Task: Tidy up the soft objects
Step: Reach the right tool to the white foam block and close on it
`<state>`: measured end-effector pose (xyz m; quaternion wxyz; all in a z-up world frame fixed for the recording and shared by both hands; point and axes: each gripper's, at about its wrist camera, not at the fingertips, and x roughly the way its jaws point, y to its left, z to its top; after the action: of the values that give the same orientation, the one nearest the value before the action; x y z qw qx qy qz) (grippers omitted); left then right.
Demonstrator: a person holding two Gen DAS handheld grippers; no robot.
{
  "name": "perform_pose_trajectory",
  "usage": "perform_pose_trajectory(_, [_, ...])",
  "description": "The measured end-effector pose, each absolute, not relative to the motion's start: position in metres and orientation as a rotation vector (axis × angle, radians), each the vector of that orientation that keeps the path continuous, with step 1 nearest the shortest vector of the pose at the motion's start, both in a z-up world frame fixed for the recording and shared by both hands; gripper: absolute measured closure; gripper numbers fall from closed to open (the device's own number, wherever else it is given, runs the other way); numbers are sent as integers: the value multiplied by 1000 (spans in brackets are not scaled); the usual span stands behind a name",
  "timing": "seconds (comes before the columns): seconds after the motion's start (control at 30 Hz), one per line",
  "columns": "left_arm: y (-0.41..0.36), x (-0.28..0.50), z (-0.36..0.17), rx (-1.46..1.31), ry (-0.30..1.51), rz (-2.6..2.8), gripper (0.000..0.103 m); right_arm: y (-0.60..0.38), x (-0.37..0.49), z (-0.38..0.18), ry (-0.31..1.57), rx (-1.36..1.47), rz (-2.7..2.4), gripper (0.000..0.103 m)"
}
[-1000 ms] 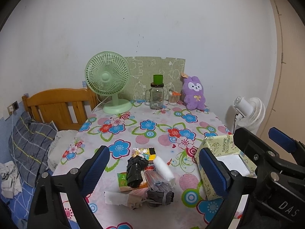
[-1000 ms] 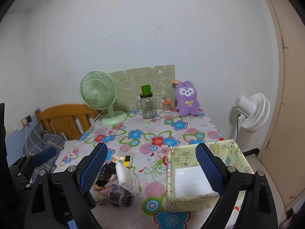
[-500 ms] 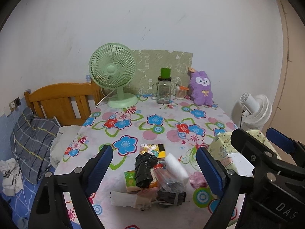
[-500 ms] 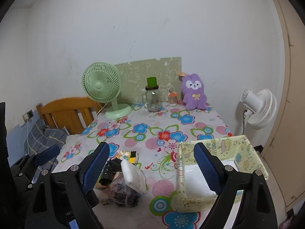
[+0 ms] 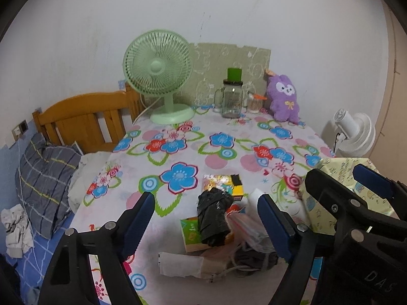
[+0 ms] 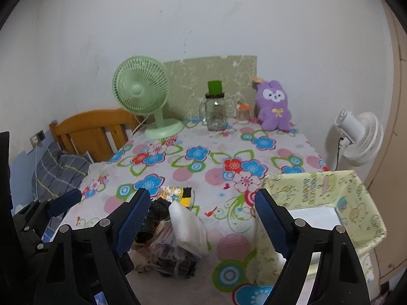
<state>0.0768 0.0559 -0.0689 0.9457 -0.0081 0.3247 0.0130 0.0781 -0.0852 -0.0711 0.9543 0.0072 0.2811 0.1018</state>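
A pile of soft items lies near the table's front edge: a black rolled bag [image 5: 213, 216], a white pouch [image 6: 188, 225], a clear bag with dark cloth [image 6: 173, 256], a white roll [image 5: 178, 264] and a yellow packet [image 5: 226, 181]. A pale green fabric box [image 6: 356, 203] stands open at the front right; it also shows in the left wrist view [image 5: 340, 175]. A purple plush rabbit [image 5: 283, 99] sits at the back. My left gripper [image 5: 206, 223] is open above the pile. My right gripper [image 6: 201, 218] is open and empty between pile and box.
A green desk fan [image 5: 159, 76], a glass jar with a green lid [image 5: 232, 96] and a small jar [image 5: 254, 103] stand at the back of the flowered tablecloth [image 5: 229, 152]. A wooden bed frame [image 5: 84, 117] and pillow are left; a white floor fan [image 6: 358, 137] is right.
Both grippers have moved forward and lower toward the table; the pile and the box look closer. Both stay open and empty.
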Motion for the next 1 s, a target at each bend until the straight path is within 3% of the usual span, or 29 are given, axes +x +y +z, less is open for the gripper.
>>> perform_pose_trajectory(0.5, [71, 106, -114, -50, 775, 0, 20, -61, 114, -112, 681, -20, 245, 21])
perform_pose_trajectory(1.0, [65, 128, -136, -38, 825, -8, 31, -56, 145, -143, 805, -5, 235, 29])
